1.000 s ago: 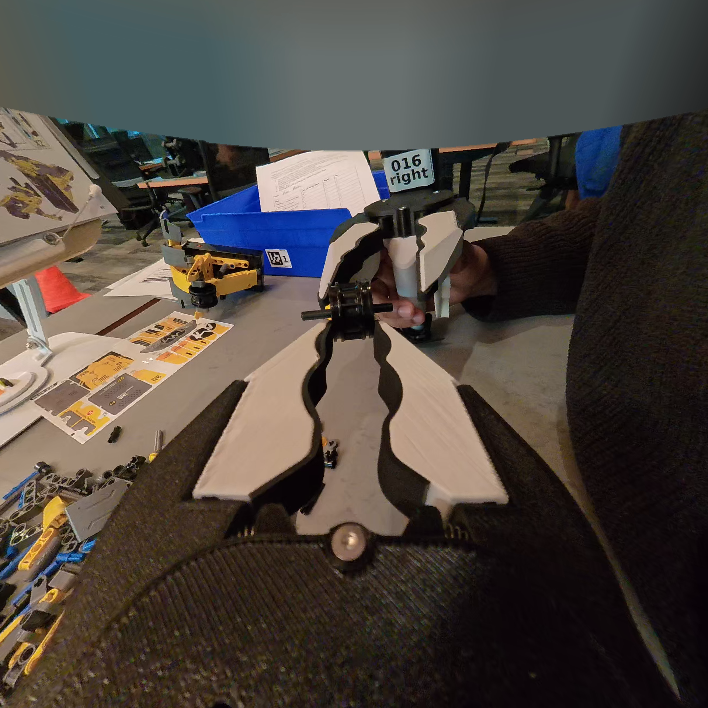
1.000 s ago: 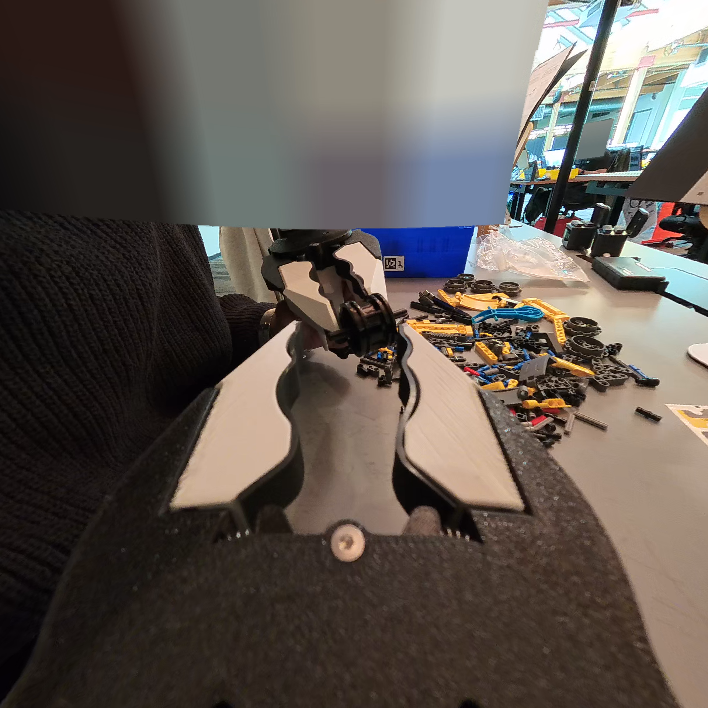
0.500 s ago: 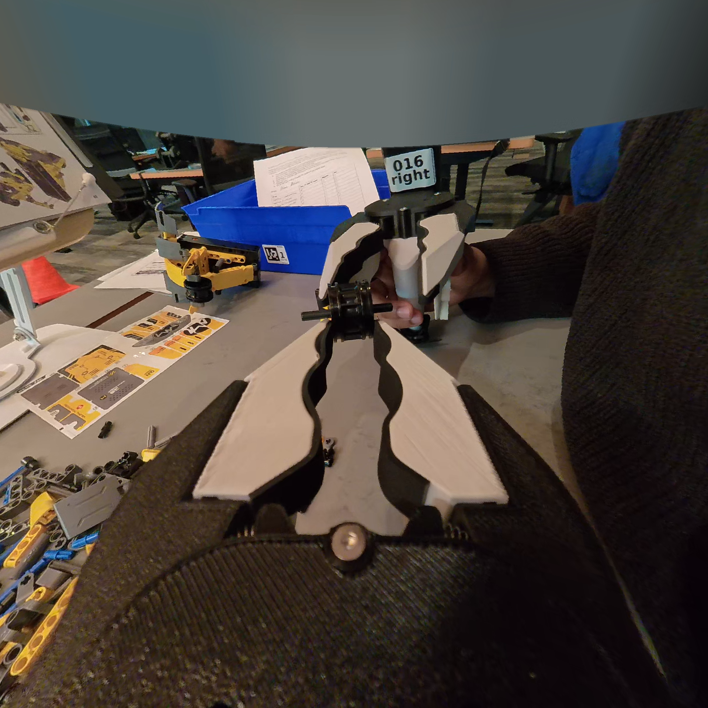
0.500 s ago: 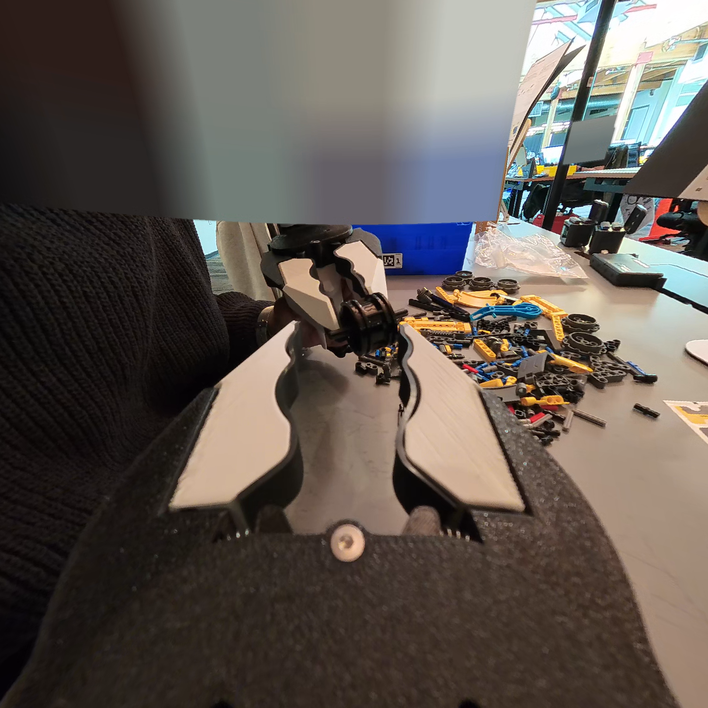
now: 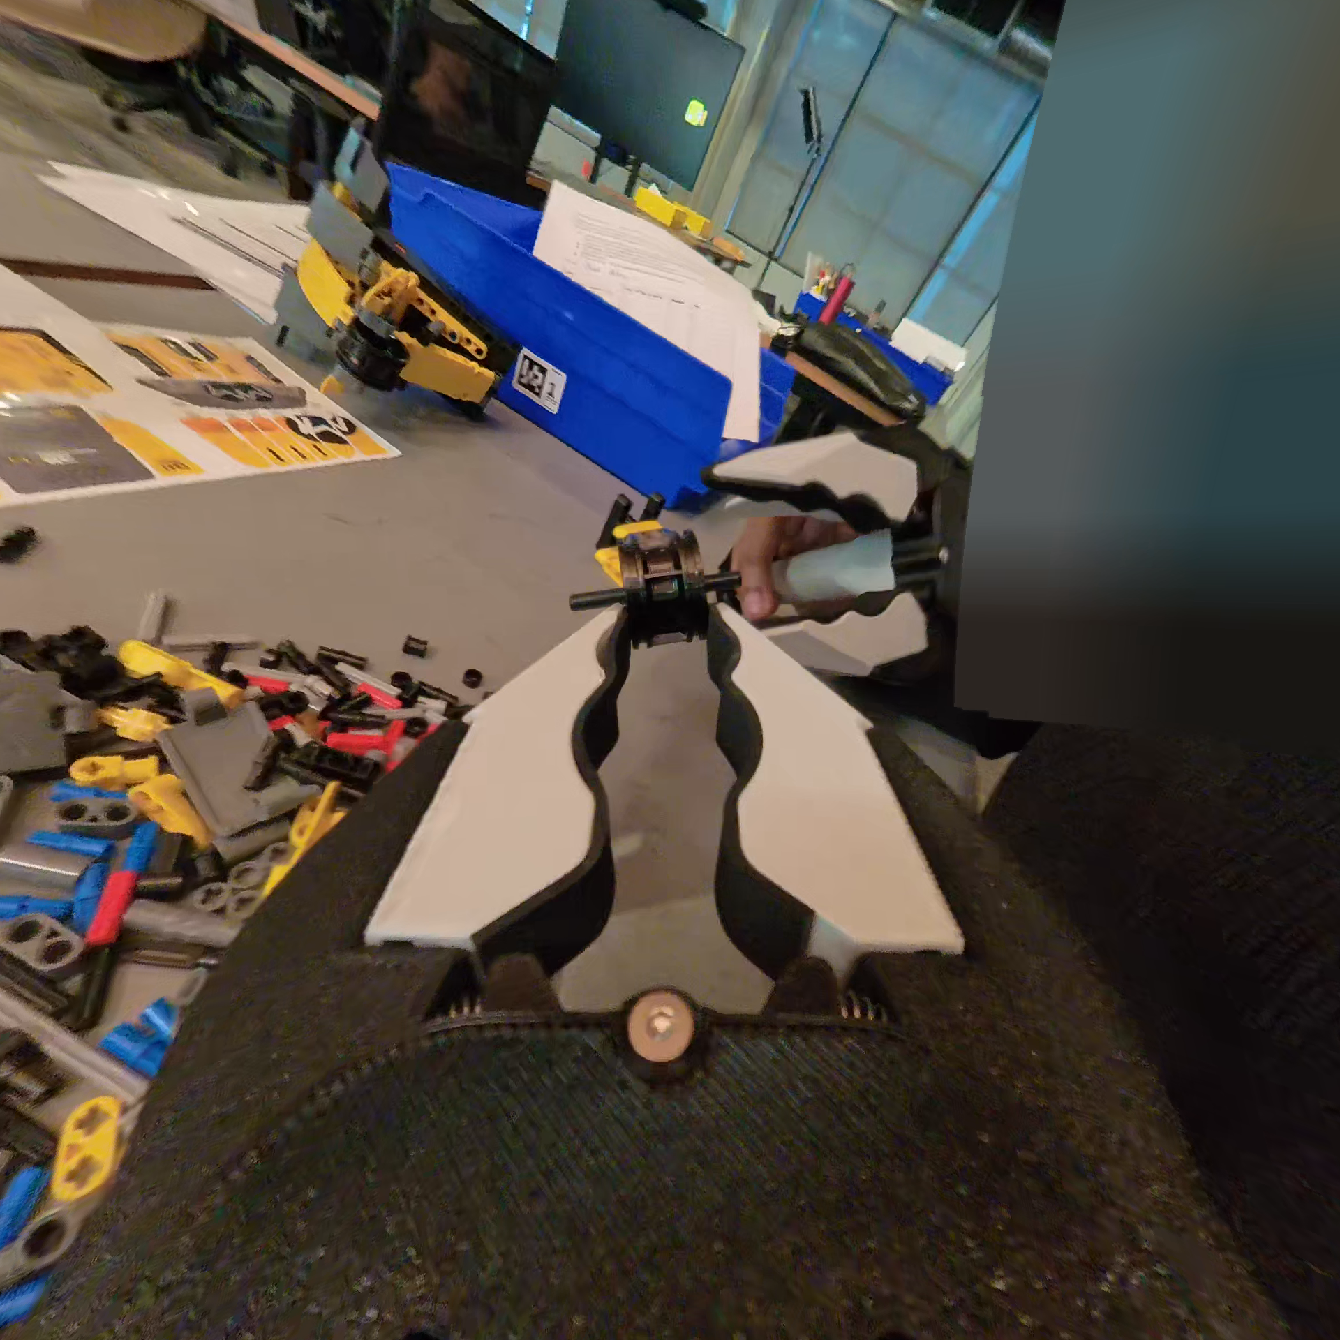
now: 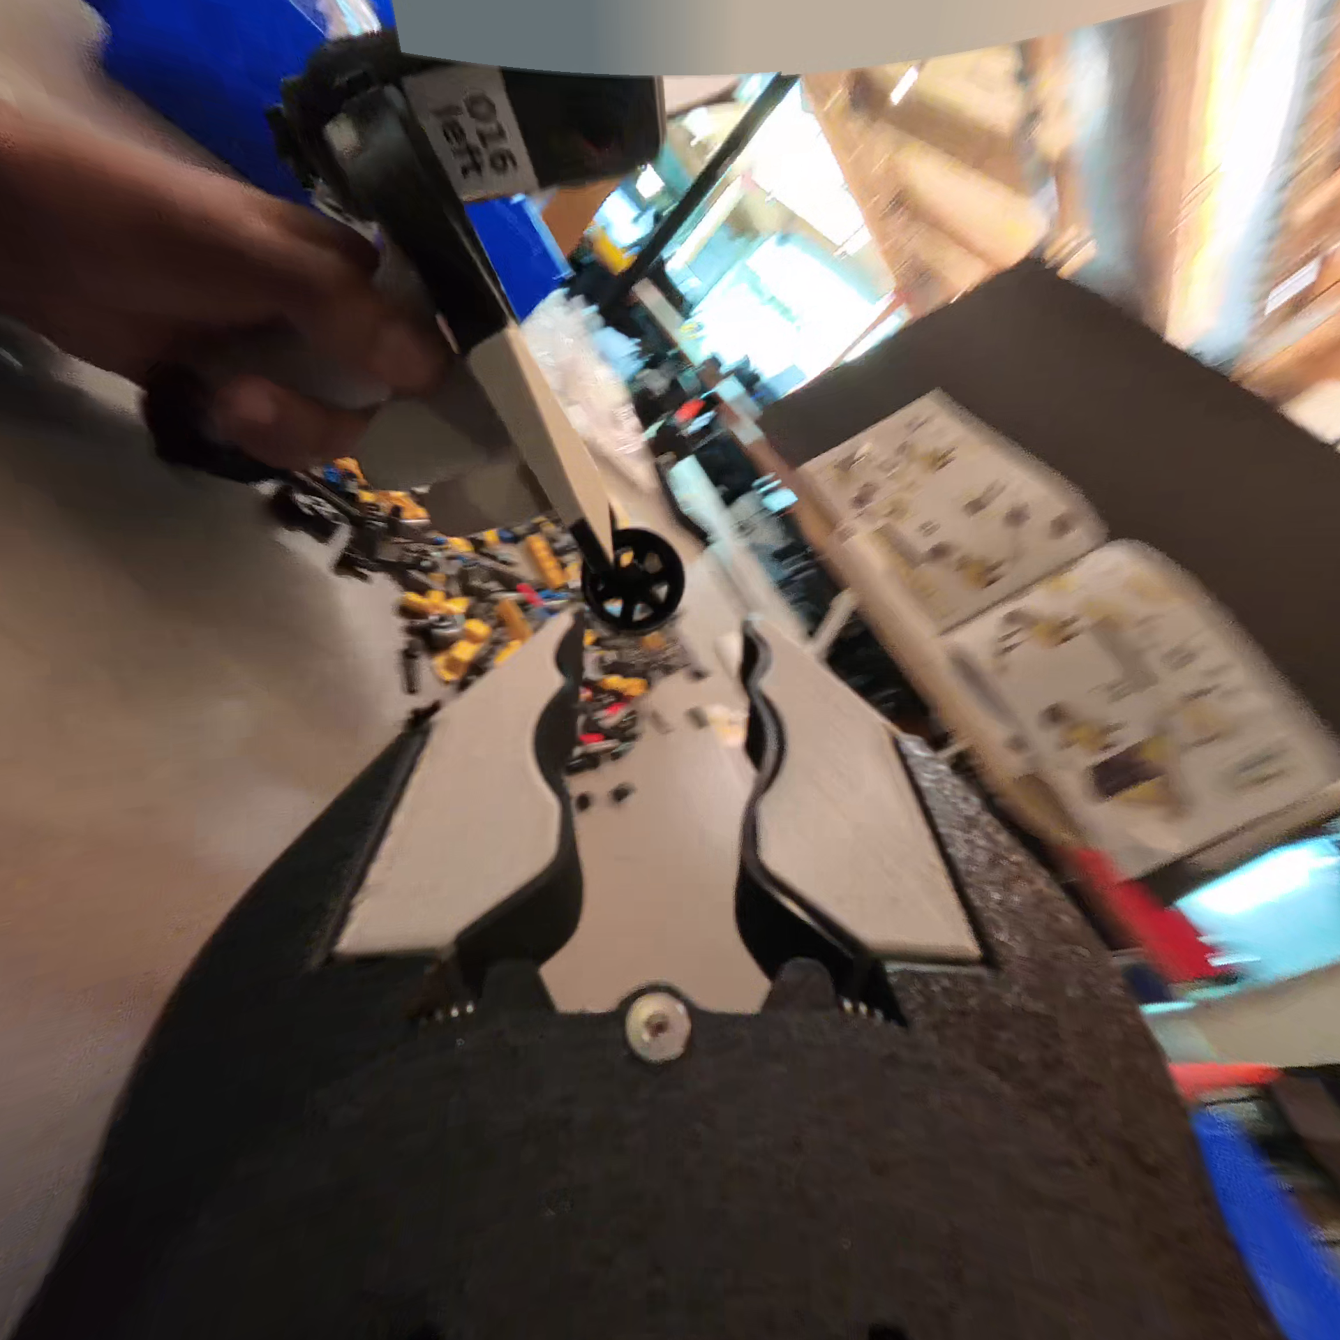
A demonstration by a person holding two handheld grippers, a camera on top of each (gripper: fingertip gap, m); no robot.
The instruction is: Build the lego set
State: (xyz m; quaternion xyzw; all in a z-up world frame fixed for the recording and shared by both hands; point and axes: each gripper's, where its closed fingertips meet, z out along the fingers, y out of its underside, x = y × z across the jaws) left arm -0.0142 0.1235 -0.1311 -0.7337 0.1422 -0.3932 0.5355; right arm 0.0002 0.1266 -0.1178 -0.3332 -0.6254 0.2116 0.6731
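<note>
Clearly, a black wheel hub [image 5: 661, 591] with a thin axle through it is pinched between the tips of the left gripper [image 5: 663, 625]; its fingers [image 5: 522, 768] are drawn nearly together, parted only by the hub's width. The hub is held above the grey bench [image 5: 406, 536], clear of the surface. The right gripper [image 6: 661, 632] is seen with its fingers [image 6: 464, 819] set apart and nothing between them; the hub [image 6: 632, 576] is just beyond their tips, and touch cannot be told. A pile of loose parts [image 5: 181, 754] is spread on the bench to the left. A yellow model [image 5: 391, 326] stands beside a blue bin [image 5: 580, 341], and a sticker sheet [image 5: 159, 413] lies near it.
</note>
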